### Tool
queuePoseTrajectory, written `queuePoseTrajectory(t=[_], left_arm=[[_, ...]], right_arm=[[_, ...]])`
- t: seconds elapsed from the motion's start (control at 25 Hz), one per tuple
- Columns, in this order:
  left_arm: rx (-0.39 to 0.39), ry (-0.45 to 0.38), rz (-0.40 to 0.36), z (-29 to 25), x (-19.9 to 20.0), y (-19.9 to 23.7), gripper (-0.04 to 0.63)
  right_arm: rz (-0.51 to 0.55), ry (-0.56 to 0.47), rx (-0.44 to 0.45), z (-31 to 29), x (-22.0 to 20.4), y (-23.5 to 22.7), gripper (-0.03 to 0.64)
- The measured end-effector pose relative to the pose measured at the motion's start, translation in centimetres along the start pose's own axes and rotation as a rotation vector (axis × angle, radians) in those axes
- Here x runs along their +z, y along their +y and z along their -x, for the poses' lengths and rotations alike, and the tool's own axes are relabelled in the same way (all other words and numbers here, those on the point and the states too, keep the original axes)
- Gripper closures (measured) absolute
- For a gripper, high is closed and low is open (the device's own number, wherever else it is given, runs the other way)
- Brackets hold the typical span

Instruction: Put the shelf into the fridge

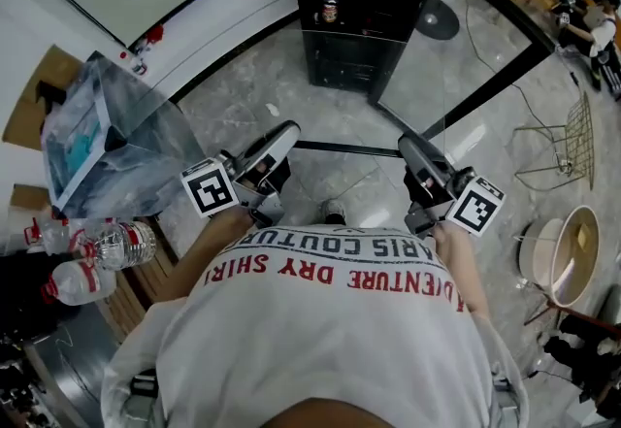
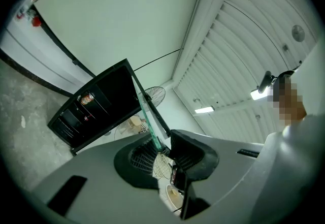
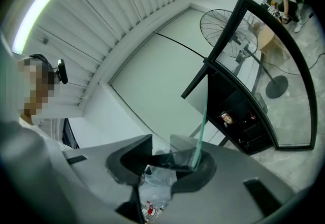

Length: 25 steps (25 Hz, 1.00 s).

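1. The black fridge (image 1: 354,18) stands on the floor ahead of the person.
2. The glass shelf (image 1: 349,148), black-rimmed, hangs in the air in front of the fridge, outside it.
3. The left gripper (image 1: 289,131) has its jaws clamped on the shelf's left edge.
4. The right gripper (image 1: 408,143) has its jaws clamped on the right edge.
5. A small can (image 1: 330,9) shows inside the fridge.

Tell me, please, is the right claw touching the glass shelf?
Touching. The right gripper view shows the right claw clamped on the glass shelf at its green edge.
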<state>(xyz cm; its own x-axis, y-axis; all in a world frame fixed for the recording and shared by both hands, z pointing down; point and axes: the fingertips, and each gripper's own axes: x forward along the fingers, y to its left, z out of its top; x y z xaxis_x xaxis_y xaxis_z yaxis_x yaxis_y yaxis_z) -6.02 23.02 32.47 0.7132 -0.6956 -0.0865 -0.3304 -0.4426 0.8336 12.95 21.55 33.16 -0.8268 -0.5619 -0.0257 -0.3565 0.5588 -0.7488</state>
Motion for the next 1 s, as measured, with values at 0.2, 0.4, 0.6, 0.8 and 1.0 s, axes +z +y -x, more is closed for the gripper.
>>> queuePoseTrajectory(t=[0.2,0.4,0.6,0.8,1.0], left_arm=[[0.013,-0.001,0.006,-3.9,2.3,2.5,0.500],[0.010,-0.004,-0.014,-6.3,3.2,3.7,0.500],[0.015,-0.015,-0.030,-9.6,4.5,4.7,0.500],[0.000,-0.031,-0.011,-8.1,4.3,9.4,0.500],[0.021,-0.005,-0.066,-8.3,5.2,10.4,0.500]], right_arm=[[-0.002,0.008,0.004,-2.4,3.1,-3.3,0.508],[0.021,0.002,0.016,-3.4,4.9,-5.2,0.507],[0.036,0.011,0.027,-4.4,7.7,-7.4,0.506],[0.047,0.015,0.035,-5.6,8.1,-7.8,0.506],[0.036,0.018,0.023,-6.5,8.2,-8.5,0.506]])
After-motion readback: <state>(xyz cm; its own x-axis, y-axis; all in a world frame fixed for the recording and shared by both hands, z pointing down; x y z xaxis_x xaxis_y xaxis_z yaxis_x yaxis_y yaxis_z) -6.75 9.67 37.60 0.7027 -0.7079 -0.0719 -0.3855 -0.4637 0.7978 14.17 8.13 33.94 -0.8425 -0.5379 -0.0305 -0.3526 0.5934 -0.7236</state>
